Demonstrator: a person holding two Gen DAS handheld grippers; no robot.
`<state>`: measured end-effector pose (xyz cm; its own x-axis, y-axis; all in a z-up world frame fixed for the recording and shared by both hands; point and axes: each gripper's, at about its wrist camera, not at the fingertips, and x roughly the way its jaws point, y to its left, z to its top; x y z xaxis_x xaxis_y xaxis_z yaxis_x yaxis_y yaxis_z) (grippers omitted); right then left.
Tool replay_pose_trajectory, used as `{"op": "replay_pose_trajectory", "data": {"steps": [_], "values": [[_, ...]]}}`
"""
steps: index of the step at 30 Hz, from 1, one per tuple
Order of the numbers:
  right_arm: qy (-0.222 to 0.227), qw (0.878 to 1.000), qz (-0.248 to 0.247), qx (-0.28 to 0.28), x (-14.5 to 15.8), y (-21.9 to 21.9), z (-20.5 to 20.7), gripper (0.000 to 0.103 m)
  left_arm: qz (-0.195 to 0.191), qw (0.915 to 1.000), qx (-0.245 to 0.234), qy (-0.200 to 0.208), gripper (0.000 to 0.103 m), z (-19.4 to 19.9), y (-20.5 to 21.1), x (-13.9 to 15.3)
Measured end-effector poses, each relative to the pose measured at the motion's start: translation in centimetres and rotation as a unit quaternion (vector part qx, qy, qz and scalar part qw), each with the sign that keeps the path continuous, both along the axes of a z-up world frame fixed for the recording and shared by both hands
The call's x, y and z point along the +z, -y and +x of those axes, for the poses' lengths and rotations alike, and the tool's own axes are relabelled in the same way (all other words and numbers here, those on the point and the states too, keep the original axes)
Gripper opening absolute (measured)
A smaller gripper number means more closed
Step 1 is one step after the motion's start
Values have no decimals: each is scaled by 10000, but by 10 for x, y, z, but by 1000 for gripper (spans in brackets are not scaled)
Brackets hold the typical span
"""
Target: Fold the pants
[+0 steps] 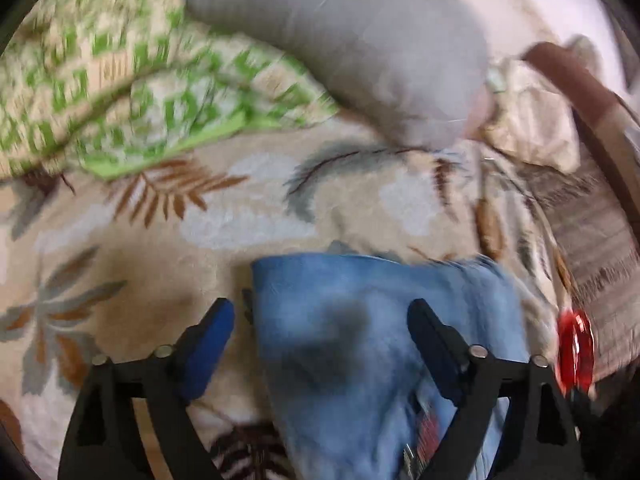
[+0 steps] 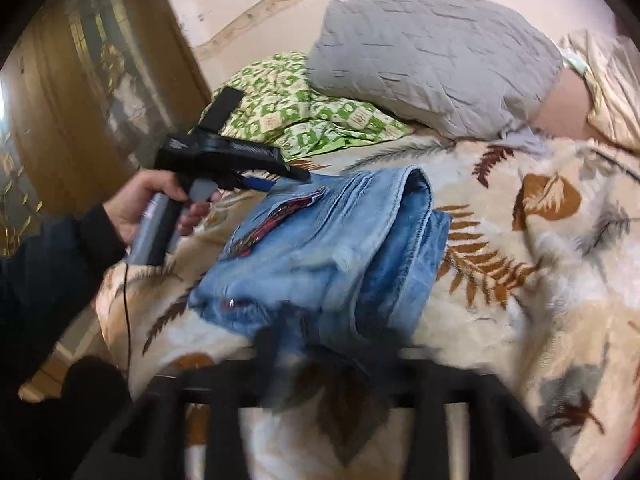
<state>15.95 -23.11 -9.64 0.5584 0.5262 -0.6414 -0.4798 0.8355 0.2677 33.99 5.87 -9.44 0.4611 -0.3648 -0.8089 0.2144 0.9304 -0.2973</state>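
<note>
Blanket (image 2: 520,280) (leaf-patterned) under folded pants (image 2: 336,240).

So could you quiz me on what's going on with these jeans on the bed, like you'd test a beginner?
1. True or false: the left gripper is clamped shut on the jeans.
2. What lies behind the jeans, against the wall? A) a gray pillow B) a laundry basket C) a chair
3. Fill in: the jeans lie in a folded stack on a blanket printed with ____.

Key:
1. False. Its blue pads stand wide apart above the denim.
2. A, the gray pillow, beside a green checkered cloth.
3. Leaves, on the blanket.
</note>
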Motion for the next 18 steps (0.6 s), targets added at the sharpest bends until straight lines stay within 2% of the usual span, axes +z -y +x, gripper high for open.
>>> {"op": "replay_pose_trajectory", "data": {"steps": [3, 5, 7, 9, 12, 15, 17, 18], "values": [[165, 9998, -106, 47, -1, 5, -12, 84, 201, 9977, -489, 428, 99, -41, 5, 20], [282, 9993, -237, 94, -1, 4, -15, 84, 496, 9922, -854, 757, 100, -76, 11, 28], [427, 9978, -421, 267, 0, -2, -17, 84, 1035, 9814, -1182, 1104, 100, -108, 20, 28], [507, 9954, -609, 532, 0, -10, -15, 84, 1597, 9640, -1577, 1425, 100, -139, 32, 22], [464, 9914, -842, 893, -3, -20, -8, 82, 2322, 9310, -2203, 1755, 100, -177, 48, 4], [365, 9877, -984, 1159, -6, -27, 0, 81, 2952, 8988, -2523, 2034, 100, -196, 61, -11], [223, 9850, -1050, 1348, -10, -31, 6, 73, 3362, 8770, -2604, 2237, 100, -200, 70, -20], [197, 9838, -1114, 1388, -12, -34, 7, 68, 3496, 8694, -2635, 2294, 100, -199, 73, -25]]}}
